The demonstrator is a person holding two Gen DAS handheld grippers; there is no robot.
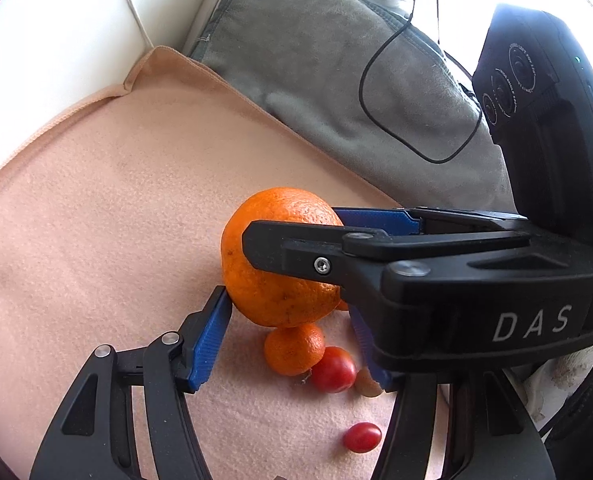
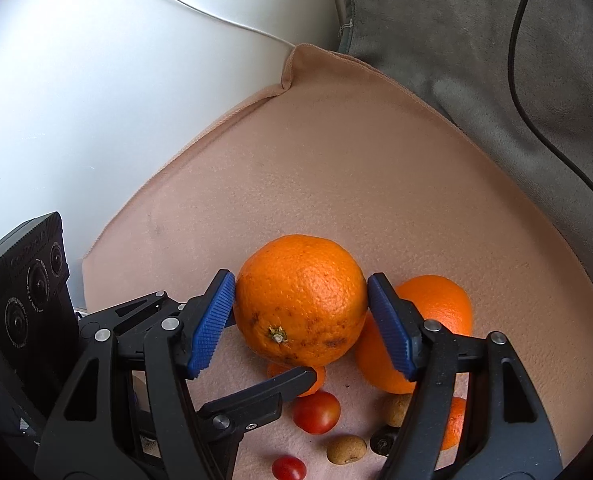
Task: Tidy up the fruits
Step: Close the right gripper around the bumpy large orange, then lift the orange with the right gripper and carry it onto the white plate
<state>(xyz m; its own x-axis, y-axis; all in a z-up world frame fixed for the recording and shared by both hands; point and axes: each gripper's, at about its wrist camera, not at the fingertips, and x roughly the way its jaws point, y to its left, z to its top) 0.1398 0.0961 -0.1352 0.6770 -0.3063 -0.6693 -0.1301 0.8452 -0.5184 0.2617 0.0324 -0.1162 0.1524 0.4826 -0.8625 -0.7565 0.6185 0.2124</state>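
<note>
While my left tongs (image 1: 290, 332) stand open astride a small mandarin (image 1: 294, 348) on the peach cloth (image 1: 96, 220), my right tongs (image 1: 292, 228) cross in front | right view: both blue pads (image 2: 212, 320) clamp the large orange (image 2: 300, 300), second orange (image 2: 444, 304) just behind.

A peach fleece cloth (image 2: 336, 168) spread over a white cushion (image 2: 96, 100) carries small fruit: a second orange (image 2: 444, 304), a small mandarin (image 1: 294, 348), red tomatoes (image 2: 316, 412) and tan round fruits (image 2: 346, 449).
</note>
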